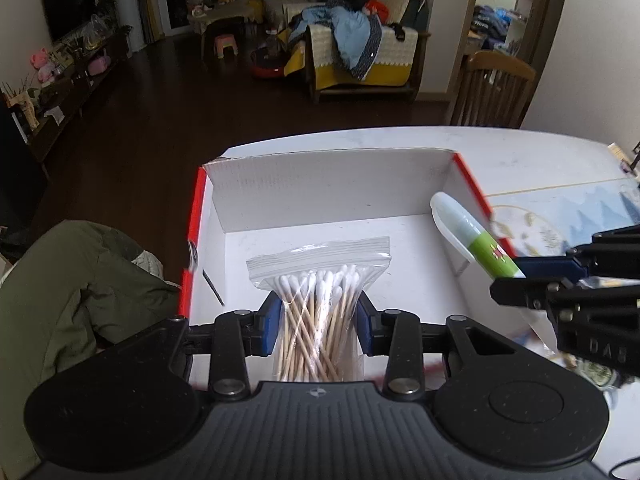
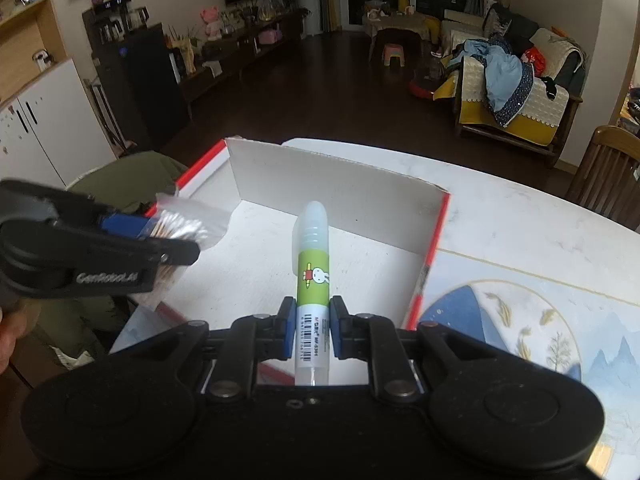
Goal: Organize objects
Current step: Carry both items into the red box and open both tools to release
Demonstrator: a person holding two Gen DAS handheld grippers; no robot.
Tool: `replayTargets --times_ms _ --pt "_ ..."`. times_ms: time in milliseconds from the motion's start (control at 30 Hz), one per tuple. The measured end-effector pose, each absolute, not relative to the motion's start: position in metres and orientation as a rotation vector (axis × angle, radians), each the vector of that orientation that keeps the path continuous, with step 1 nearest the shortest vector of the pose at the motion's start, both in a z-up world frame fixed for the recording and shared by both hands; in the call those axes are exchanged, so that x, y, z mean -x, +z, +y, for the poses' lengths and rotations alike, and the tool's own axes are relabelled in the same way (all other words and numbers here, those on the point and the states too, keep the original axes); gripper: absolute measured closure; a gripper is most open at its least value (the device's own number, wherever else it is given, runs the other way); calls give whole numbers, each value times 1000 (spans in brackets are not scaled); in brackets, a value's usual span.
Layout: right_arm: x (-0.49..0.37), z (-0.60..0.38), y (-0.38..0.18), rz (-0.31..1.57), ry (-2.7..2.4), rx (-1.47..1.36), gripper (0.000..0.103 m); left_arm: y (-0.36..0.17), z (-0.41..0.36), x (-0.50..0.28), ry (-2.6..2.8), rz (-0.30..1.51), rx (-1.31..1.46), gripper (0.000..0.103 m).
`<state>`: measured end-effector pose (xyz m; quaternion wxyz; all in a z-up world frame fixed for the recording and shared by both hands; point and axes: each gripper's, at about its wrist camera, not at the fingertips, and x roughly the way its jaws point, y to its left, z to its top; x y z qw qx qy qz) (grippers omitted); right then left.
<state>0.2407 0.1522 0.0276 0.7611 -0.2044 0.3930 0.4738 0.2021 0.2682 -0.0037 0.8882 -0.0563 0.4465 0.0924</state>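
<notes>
My left gripper [image 1: 319, 326] is shut on a clear zip bag of cotton swabs [image 1: 320, 300] and holds it over the near edge of a white cardboard box with red rims [image 1: 320, 184]. My right gripper [image 2: 312, 328] is shut on a glue tube with a green label [image 2: 313, 276], which points into the same box [image 2: 332, 196] from its right side. The glue tube [image 1: 476, 240] and the right gripper [image 1: 560, 284] also show at the right of the left wrist view. The left gripper [image 2: 132, 236] with the swab bag [image 2: 188, 224] shows at the left of the right wrist view.
The box sits on a white table [image 2: 520, 220] beside a placemat with a blue landscape print [image 2: 520, 320]. A green jacket [image 1: 72, 280] lies on a chair left of the box. A wooden chair [image 1: 492, 88] stands at the far right; a sofa with clothes [image 1: 360, 44] lies beyond.
</notes>
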Motion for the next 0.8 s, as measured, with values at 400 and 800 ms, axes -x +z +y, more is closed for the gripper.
replayTargets --times_ms 400,800 --pt "-264 211 -17 928 959 532 86 -50 288 -277 207 1046 56 67" --pt "-269 236 -64 1069 918 622 87 -97 281 -301 190 1248 30 66"
